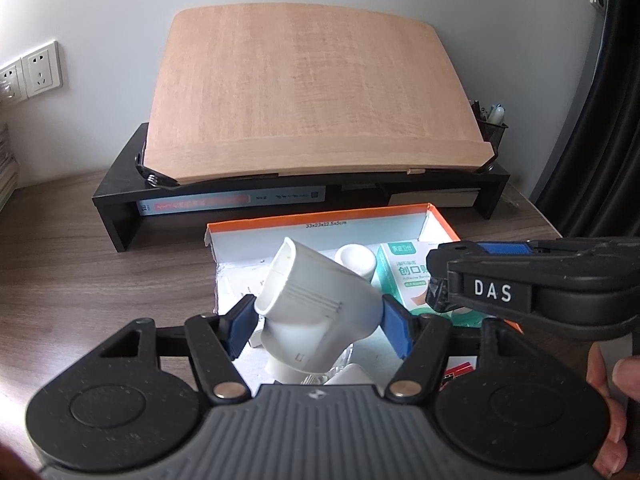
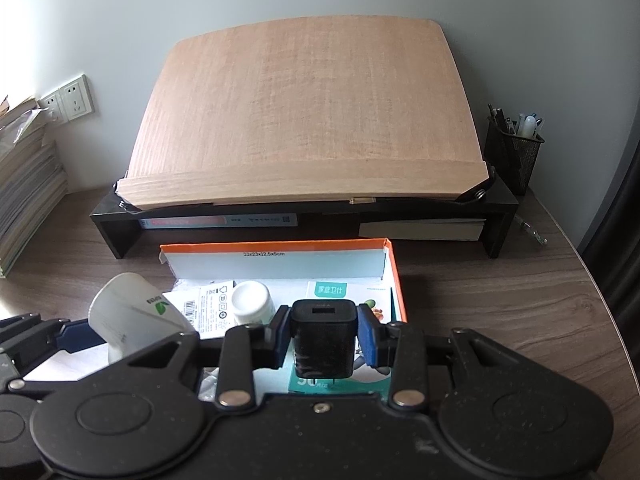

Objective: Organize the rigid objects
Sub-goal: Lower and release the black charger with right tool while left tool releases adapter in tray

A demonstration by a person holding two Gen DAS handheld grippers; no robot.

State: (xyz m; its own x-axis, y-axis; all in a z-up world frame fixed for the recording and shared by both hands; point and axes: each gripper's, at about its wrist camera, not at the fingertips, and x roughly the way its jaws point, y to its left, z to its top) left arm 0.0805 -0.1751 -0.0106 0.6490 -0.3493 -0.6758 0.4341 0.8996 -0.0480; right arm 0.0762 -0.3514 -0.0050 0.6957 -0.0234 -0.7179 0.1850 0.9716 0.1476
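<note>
A white cup [image 1: 316, 304] is pinched between the blue pads of the left gripper [image 1: 318, 320], tipped over on its side with the open mouth pointing up and to the left, and it's held right above the orange-edged cardboard box [image 1: 320, 216]. Over in the right wrist view a black USB charger [image 2: 323, 340] is clamped upright between the closed-in pads of the right gripper [image 2: 323, 338], its prongs pointing down, also above the box. Inside the box a small white bottle [image 2: 253, 304], a green-and-white plaster box [image 1: 404, 280] and some printed packaging can be seen. The box is parked on a dark wood-grain desk [image 2: 500, 312], just in front of a black monitor riser [image 2: 304, 216] with a tilted wooden board [image 2: 304, 112] on top. A mesh pen holder [image 2: 514, 152] is stood at the riser's right end, and wall sockets [image 2: 68, 100] plus a stack of books [image 2: 24, 184] are seen off to the left.
</note>
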